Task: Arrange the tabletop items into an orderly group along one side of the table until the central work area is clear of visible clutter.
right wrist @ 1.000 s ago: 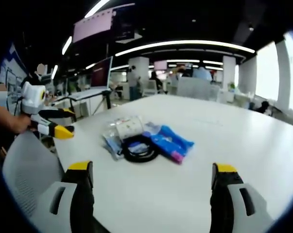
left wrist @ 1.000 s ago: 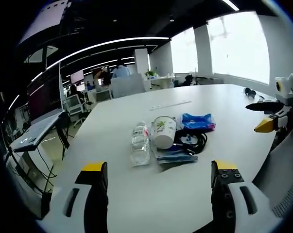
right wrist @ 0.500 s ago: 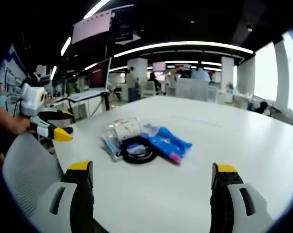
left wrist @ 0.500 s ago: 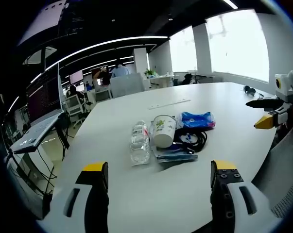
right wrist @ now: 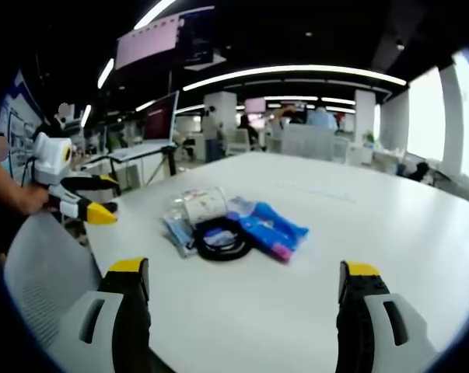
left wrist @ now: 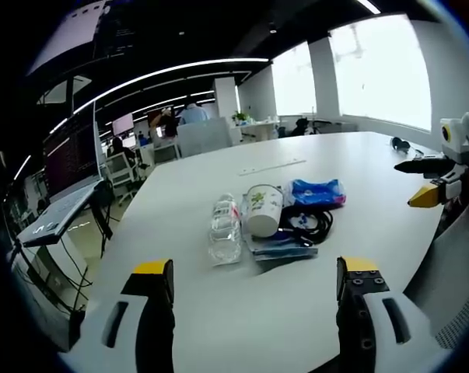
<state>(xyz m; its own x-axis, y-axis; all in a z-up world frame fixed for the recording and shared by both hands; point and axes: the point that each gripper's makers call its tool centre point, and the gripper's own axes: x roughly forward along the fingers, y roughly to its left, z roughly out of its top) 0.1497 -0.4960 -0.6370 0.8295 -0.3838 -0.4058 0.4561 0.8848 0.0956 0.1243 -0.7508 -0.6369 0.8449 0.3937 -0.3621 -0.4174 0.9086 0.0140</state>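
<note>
A large white table (left wrist: 218,311) is seen in the left gripper view, with a small cluster of items lying near its middle. The paper cup (left wrist: 262,210), white with a green leaf print, is taken as the landmark; it lies on its side. Just beside the cup, on the side toward the laptop stand, a clear plastic bottle (left wrist: 224,229) lies flat, touching or nearly touching it. On the cup's other side a coiled black cable (left wrist: 308,224) is laid, and past the cable a blue packet (left wrist: 317,192) rests. Under the cup's near edge a flat bluish packet (left wrist: 281,247) is partly tucked.

The left gripper (left wrist: 250,307) is held low at the table's near edge, well apart from the cup, its jaws spread wide with nothing between them. The right gripper (left wrist: 430,186) is seen at the far right of this view, beyond the table edge, held by a hand; its yellow-tipped jaws appear slightly parted.

In the right gripper view the same cluster is seen from another side: the cup (right wrist: 205,203), the black cable (right wrist: 221,238) in front of it, and the blue packet (right wrist: 269,228) beside the cable. The right gripper (right wrist: 246,303) has its jaws wide apart and empty, well short of the cup. The left gripper (right wrist: 82,200) is seen left of the cup, off the table edge.
</note>
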